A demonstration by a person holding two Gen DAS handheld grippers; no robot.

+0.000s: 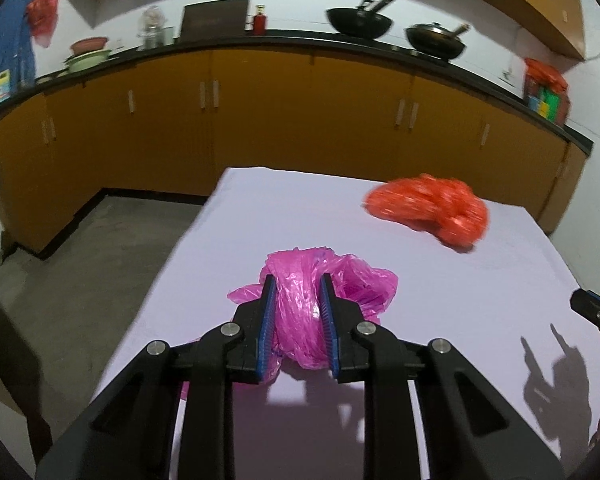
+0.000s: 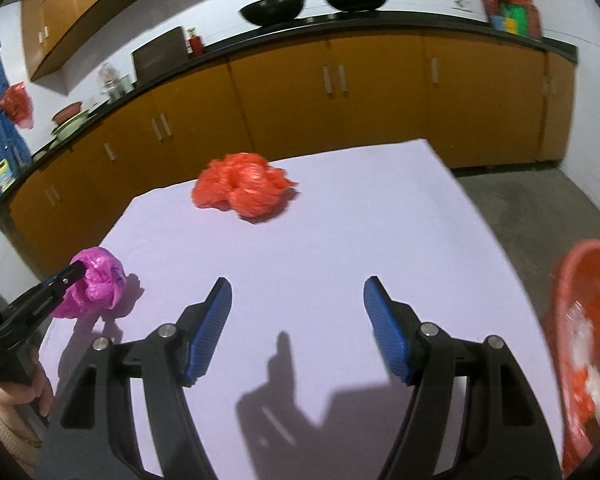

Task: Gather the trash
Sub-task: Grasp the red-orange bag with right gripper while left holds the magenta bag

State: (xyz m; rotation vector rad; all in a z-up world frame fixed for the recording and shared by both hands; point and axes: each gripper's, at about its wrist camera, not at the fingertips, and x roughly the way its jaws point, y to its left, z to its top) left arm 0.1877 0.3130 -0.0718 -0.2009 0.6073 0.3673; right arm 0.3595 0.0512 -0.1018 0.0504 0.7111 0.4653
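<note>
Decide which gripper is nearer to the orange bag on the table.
Right. The right gripper is open, aimed toward the orange bag across bare table. The left gripper sits farther off, shut on the pink bag.

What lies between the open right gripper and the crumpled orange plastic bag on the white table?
Nothing visible. Only bare white table lies between the right gripper and the crumpled orange plastic bag. The pink plastic bag, clamped in the left gripper, sits off to one side.

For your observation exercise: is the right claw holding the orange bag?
No: the right claw stands open and empty, while the orange bag lies apart on the table.
</note>
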